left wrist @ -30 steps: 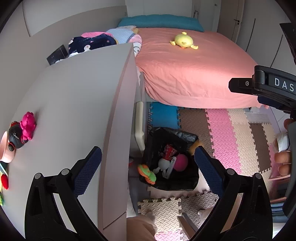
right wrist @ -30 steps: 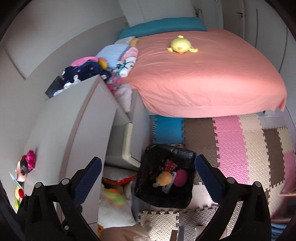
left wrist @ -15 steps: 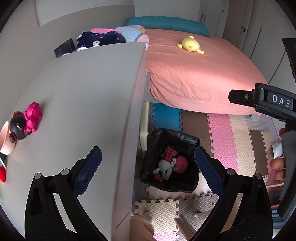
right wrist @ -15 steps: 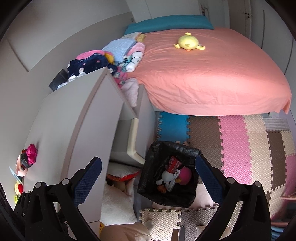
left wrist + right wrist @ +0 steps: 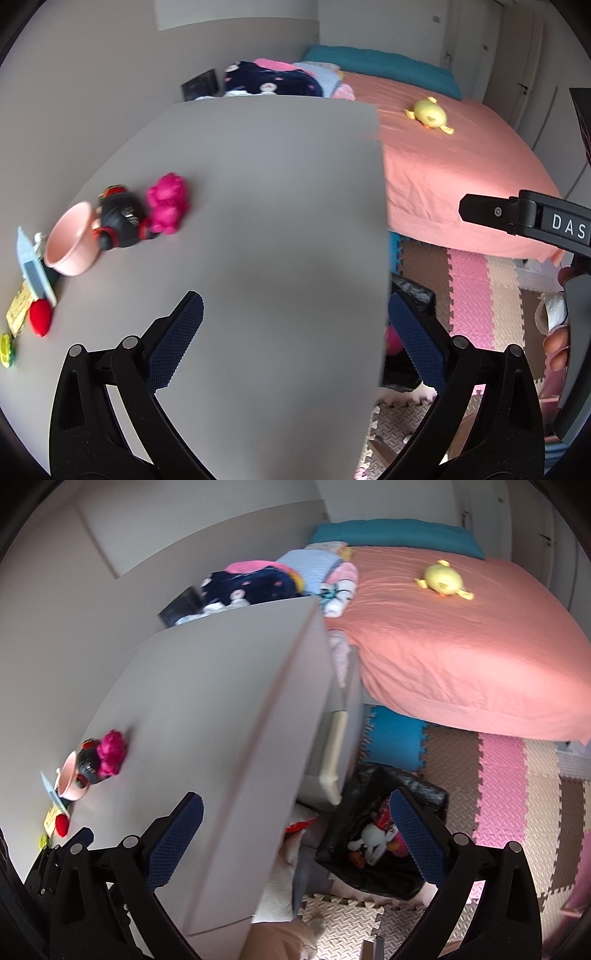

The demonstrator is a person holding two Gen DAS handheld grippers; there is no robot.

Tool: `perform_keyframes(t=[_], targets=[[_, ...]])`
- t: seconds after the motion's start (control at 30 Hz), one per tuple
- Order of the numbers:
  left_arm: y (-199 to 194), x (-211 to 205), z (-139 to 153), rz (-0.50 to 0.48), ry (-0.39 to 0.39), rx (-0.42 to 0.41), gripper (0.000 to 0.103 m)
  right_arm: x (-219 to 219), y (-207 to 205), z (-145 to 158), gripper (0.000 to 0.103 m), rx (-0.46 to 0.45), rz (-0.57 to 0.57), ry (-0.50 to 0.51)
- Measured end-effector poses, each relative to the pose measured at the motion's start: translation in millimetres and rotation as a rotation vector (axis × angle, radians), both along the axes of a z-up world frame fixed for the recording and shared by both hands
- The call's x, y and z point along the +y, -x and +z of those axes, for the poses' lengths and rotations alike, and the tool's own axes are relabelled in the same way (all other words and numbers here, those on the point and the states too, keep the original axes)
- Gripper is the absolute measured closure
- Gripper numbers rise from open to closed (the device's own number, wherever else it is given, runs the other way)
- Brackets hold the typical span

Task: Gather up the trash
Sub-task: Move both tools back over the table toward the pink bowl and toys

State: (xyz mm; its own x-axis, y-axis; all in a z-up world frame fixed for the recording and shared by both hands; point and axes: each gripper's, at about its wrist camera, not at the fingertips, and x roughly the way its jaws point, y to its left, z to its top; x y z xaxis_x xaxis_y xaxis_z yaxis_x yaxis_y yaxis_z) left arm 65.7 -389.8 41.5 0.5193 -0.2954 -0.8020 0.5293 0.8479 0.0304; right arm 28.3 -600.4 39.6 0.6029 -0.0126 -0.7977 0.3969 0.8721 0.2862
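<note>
My left gripper (image 5: pixel 295 341) is open and empty above the grey desk top (image 5: pixel 266 221). At the desk's left edge lie a magenta toy (image 5: pixel 168 208), a black and red item (image 5: pixel 120 218), a pink bowl (image 5: pixel 72 240), a red piece (image 5: pixel 40 317) and a yellow wrapper (image 5: pixel 18 312). My right gripper (image 5: pixel 295 840) is open and empty over the desk's corner. Below it on the floor stands a black-lined bin (image 5: pixel 373 834) holding a white toy (image 5: pixel 373 836) and other bits. The same magenta toy (image 5: pixel 110 753) and pink bowl (image 5: pixel 72 781) show far left.
A bed with a salmon sheet (image 5: pixel 461 646) and a yellow plush (image 5: pixel 443 578) fills the back right. Clothes (image 5: pixel 251 585) are piled behind the desk. Foam floor mats (image 5: pixel 517 775) cover the floor. The other gripper's black body (image 5: pixel 535 221) and a hand (image 5: pixel 556 343) are at the left view's right edge.
Both views have swung left and up over the desk. The items at the desk's left edge now sit nearer the left gripper, and the bin has slid mostly out of its view.
</note>
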Motion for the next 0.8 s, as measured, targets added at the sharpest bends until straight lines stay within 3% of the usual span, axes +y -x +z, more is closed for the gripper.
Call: perform_keyframes(t=[0.3, 0.8], targets=[[-25.5, 86.6, 6.2, 0.147, 0.001, -0.036, 0.006, 67.1, -36.5, 2.9, 0.003, -0.018, 0.119, -0.033], [-69.0, 228.4, 8.0, 0.382, 0.017, -0.071, 0.007, 150.8, -77.4, -6.9, 0.003, 0.022, 0.235, 0.008]])
